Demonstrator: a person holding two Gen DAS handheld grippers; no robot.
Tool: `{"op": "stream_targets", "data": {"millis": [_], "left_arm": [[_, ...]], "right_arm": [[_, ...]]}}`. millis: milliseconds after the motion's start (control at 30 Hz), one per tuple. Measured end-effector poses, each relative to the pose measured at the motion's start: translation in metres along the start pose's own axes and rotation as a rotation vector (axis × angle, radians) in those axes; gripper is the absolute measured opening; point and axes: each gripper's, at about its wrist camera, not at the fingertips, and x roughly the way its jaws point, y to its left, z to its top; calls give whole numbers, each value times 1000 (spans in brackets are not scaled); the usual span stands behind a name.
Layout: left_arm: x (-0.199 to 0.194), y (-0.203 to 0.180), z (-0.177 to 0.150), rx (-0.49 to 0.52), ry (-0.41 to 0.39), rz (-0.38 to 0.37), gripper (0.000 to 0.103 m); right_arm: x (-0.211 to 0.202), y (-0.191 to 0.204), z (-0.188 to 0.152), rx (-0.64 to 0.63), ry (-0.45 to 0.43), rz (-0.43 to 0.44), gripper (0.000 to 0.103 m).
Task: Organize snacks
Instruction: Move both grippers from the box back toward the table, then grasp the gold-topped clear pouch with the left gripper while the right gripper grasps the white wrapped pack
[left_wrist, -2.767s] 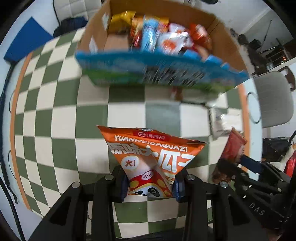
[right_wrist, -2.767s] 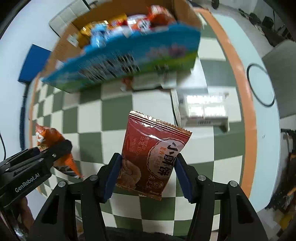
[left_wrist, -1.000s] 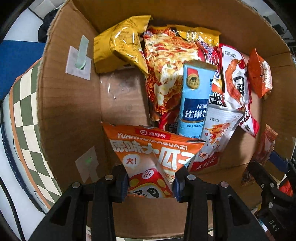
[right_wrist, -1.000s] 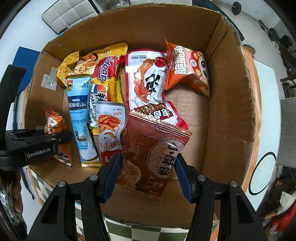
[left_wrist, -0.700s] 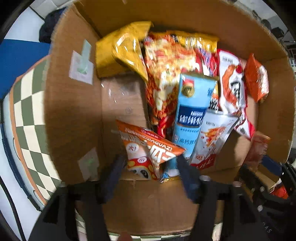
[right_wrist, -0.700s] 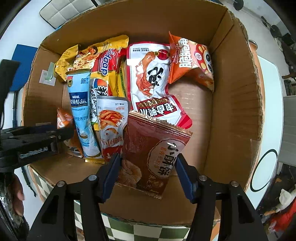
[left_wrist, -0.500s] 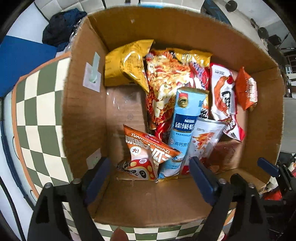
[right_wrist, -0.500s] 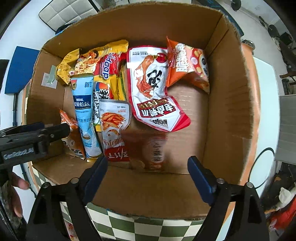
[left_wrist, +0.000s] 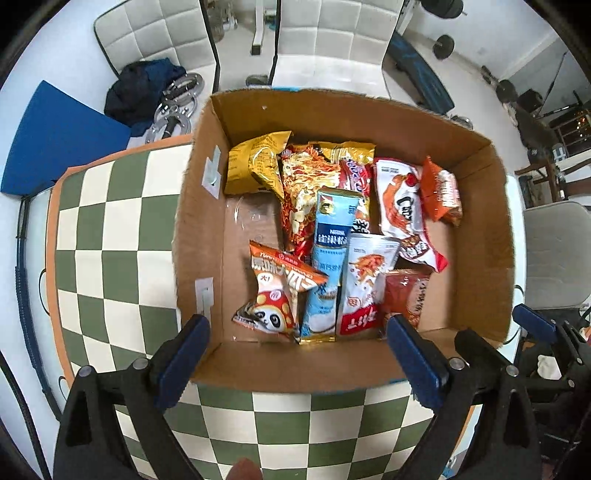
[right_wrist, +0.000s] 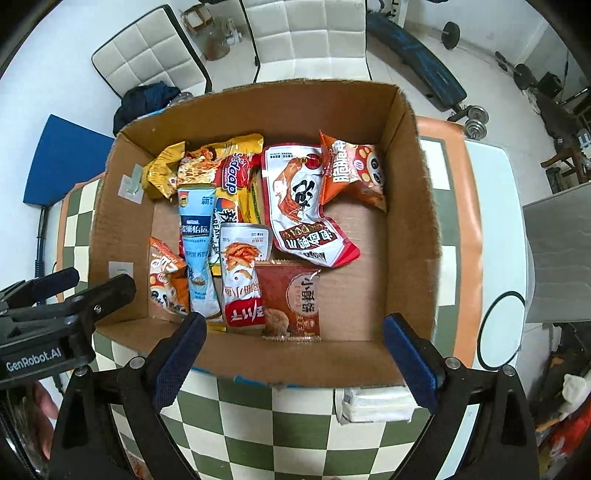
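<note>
An open cardboard box (left_wrist: 199, 236) holds several snack packets. The orange panda seed packet (left_wrist: 277, 291) lies on the box floor near its left wall. The brown-red biscuit packet (right_wrist: 291, 299) lies flat by the near wall, beside a white-and-red packet (right_wrist: 242, 280). My left gripper (left_wrist: 295, 328) hangs above the box's near edge, its jaws opening wide with nothing held between them. My right gripper (right_wrist: 294, 321) hangs likewise, its jaws opening and free of any packet. The left gripper (right_wrist: 66, 291) also shows at the left edge of the right wrist view.
The box (right_wrist: 410, 221) stands on a table with a green-and-cream checked cloth (left_wrist: 110, 236). A white tissue pack (right_wrist: 373, 404) lies against the box's near right corner. White chairs (left_wrist: 332, 33), a blue mat (left_wrist: 62, 136) and a weight bench (right_wrist: 417, 62) stand beyond the table.
Both grippers opened and let go of their packets, which dropped onto the box floor. Both hands then rose, so the whole box now shows.
</note>
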Motion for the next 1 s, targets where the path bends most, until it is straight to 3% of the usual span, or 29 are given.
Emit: {"op": "stream_targets", "data": {"millis": [200,400,633,800,900,1000], "left_arm": [[-23,2,-20,-10,-63,-3,98],[-53,3,-46,-23,-174,13,98],[-72,-3,-91,-71,-295,20,98],[-29,-20,-119,-94,-212,-30,98],[9,-31,-126,-148,-131,-110,98],[51,-40,-131,-243,-75,-224,91]], "right_arm": [[-23,1,-20,-12,-48,-5,99],[-58,3,-39,-16,-146,-18,99],[-82,-27,-81,85,-220,50,99],[-48,-83,-126,253,-147,131,99],[-8,-124,-156,379,-60,225,98],[18,-148,-176,433,-56,256,94]]}}
